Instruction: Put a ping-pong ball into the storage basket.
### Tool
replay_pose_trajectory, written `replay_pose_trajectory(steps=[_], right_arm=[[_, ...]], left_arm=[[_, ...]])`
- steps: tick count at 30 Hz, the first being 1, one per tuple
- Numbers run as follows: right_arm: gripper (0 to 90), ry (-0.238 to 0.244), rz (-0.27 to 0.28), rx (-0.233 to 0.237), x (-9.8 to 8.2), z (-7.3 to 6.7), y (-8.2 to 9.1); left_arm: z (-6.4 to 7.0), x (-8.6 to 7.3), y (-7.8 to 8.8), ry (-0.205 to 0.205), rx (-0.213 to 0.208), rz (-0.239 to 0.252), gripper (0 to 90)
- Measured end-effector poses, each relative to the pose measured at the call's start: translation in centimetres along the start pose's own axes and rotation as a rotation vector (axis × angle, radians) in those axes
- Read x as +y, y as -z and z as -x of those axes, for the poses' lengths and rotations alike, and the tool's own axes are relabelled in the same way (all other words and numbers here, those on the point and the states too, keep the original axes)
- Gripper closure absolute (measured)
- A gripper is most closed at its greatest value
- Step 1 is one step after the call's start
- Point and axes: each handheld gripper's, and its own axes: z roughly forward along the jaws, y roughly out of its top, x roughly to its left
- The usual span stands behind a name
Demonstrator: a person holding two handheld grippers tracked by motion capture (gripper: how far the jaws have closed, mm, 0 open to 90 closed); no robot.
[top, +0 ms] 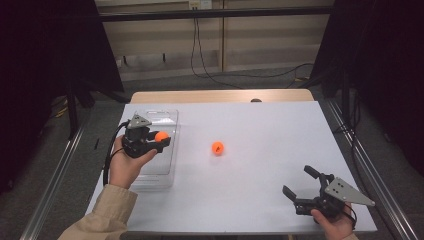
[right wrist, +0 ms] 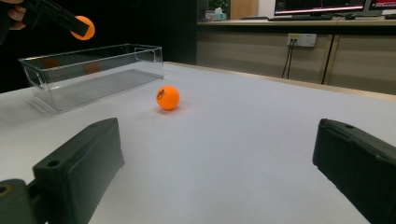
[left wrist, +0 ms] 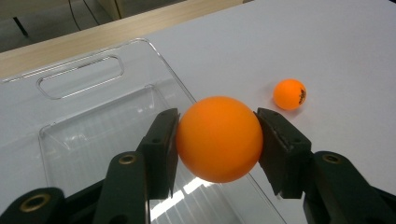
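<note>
Orange ball [left wrist: 218, 138] clamped in left gripper [top: 159, 139] above clear bin [top: 167, 165]; right gripper [top: 302, 184] released.

Clear glossy plastic bin [left wrist: 93, 116] — matt orange balls [left wrist: 218, 138], smooth white tabletop [top: 270, 150], matt black gripper jaws

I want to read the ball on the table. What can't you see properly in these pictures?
- Print on the loose ball: left gripper view, too small to read.
- Sides of the held ball: left gripper view, covered by the left claw shut on it.
- Bin: high view, partly hidden behind the left hand.
- Right claw: right gripper view, its open jaws cut off by the bottom edge.
</note>
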Motion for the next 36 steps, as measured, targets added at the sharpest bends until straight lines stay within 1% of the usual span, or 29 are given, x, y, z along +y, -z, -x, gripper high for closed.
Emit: replay_pose_trajectory(steps=[13, 15, 17, 18, 23, 31, 32, 33, 34, 36], right_arm=[[1.0, 0.003, -0.002, 0.001, 0.0, 0.0, 0.0], [1.0, 0.001, -0.001, 0.001, 0.0, 0.0, 0.0], [1.0, 0.002, -0.001, 0.0, 0.0, 0.0, 0.0], [1.0, 0.002, -0.001, 0.002, 0.0, 0.0, 0.0], [1.0, 0.003, 0.0, 0.001, 0.0, 0.0, 0.0], [1.0, 0.003, 0.0, 0.002, 0.0, 0.0, 0.0], [1.0, 0.003, -0.001, 0.002, 0.0, 0.0, 0.0], [1.0, 0.003, -0.001, 0.001, 0.0, 0.0, 0.0], [1.0, 0.004, -0.001, 0.001, 0.0, 0.0, 0.0], [1.0, 0.001, 0.003, 0.0, 0.0, 0.0, 0.0]], left_arm=[[-0.7, -0.4, 0.0, 0.007, 0.017, -0.011, 51.0], [-0.8, -0.5, -0.1, 0.019, 0.019, -0.007, 50.9], [-1.0, -0.6, -0.1, 0.014, 0.025, -0.011, 51.0], [-1.0, -0.6, -0.1, 0.026, 0.025, -0.009, 50.9], [-1.2, -0.8, -0.2, 0.029, 0.032, -0.009, 50.9], [-1.5, -1.0, -0.5, 0.031, 0.043, -0.02, 50.9], [-1.5, -1.0, -0.5, 0.038, 0.042, -0.019, 50.9], [-1.5, -1.0, -0.5, 0.034, 0.045, -0.021, 50.9], [-1.5, -1.1, -0.6, 0.042, 0.045, -0.02, 50.9], [-1.6, -1.2, -0.8, 0.038, 0.05, -0.025, 50.9]])
